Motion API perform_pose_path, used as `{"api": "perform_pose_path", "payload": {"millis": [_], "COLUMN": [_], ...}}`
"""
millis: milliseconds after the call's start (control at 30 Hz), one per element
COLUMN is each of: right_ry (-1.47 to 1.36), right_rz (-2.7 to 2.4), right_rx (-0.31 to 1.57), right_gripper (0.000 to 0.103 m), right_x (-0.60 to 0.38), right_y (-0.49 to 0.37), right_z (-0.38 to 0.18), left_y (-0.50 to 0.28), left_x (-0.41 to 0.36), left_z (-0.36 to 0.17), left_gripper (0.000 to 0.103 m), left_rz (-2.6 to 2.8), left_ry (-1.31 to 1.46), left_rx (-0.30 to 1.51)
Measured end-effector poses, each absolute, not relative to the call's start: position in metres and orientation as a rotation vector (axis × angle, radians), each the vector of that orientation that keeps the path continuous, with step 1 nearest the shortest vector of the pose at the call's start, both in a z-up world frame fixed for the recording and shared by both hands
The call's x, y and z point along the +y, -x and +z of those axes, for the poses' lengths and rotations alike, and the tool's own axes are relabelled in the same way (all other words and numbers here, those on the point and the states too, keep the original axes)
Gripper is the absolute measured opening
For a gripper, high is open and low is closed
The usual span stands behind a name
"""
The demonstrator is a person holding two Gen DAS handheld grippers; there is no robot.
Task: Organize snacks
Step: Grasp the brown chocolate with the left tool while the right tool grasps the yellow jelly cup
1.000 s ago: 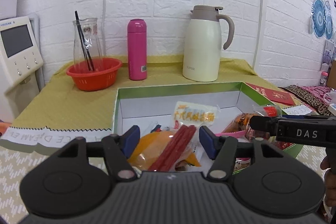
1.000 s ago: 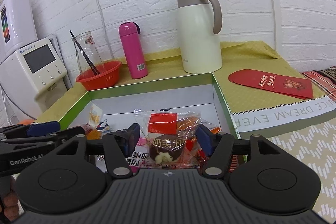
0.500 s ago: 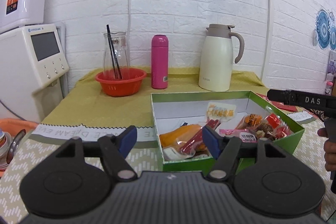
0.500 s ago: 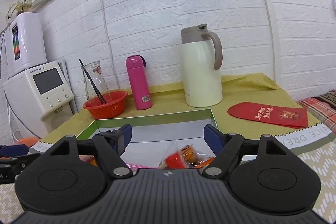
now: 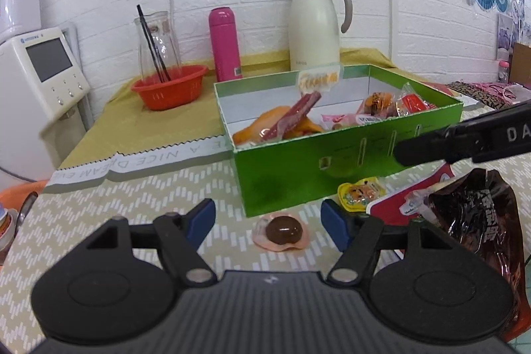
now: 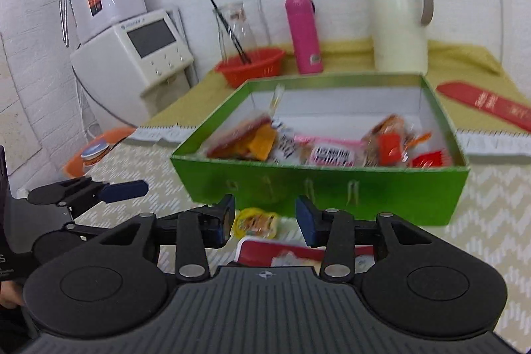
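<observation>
A green box (image 5: pixel 348 151) (image 6: pixel 325 191) holds several wrapped snacks. On the patterned cloth before it lie a pink-wrapped chocolate ball (image 5: pixel 282 231), a yellow jelly cup (image 5: pixel 361 191) (image 6: pixel 255 223), a red-and-white packet (image 5: pixel 398 204) (image 6: pixel 282 254) and a dark brown bag (image 5: pixel 478 221). My left gripper (image 5: pixel 267 223) is open and empty, low over the cloth, its fingers either side of the chocolate ball. My right gripper (image 6: pixel 265 218) is open and empty, just above the jelly cup; it shows in the left wrist view (image 5: pixel 464 141) in front of the box.
Behind the box stand a cream thermos jug (image 5: pixel 315 25), a pink bottle (image 5: pixel 225 43) and a red basket (image 5: pixel 169 87) with a glass carafe. A white appliance (image 5: pixel 36 72) stands at the left. A red envelope (image 6: pixel 484 103) lies right of the box.
Both grippers have pulled back out of the box and dropped in front of it. The snacks they hovered over stay in the box. Loose snacks on the cloth have come into view.
</observation>
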State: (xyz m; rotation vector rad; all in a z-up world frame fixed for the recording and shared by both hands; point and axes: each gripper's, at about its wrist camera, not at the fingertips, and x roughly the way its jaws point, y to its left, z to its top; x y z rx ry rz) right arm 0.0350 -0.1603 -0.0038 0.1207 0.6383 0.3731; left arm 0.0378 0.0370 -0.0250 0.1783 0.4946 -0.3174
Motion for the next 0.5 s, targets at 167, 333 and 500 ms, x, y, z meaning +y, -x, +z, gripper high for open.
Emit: {"api": "perform_pose_path", "payload": {"millis": [167, 333, 500], "right_ry": [-0.059, 0.031, 0.053], "right_rz": [0.326, 0.341, 0.357], "right_rx": [0.695, 0.687, 0.708], "right_gripper": [0.072, 0.073, 0.087], "right_x": [-0.141, -0.127, -0.117], "right_y": [-0.043, -0.044, -0.052], "right_z": [-0.017, -0.019, -0.023], "left_y": [-0.047, -0.057, -0.066], "left_x": [0.035, 0.039, 0.041], "left_z": [-0.036, -0.044, -0.046], "left_gripper": [0.070, 0.070, 0.070], "left_rz": [-0.387, -0.419, -0.426], "left_ry": [-0.131, -0.061, -0.041], "left_rx": [0.546, 0.597, 0.615]}}
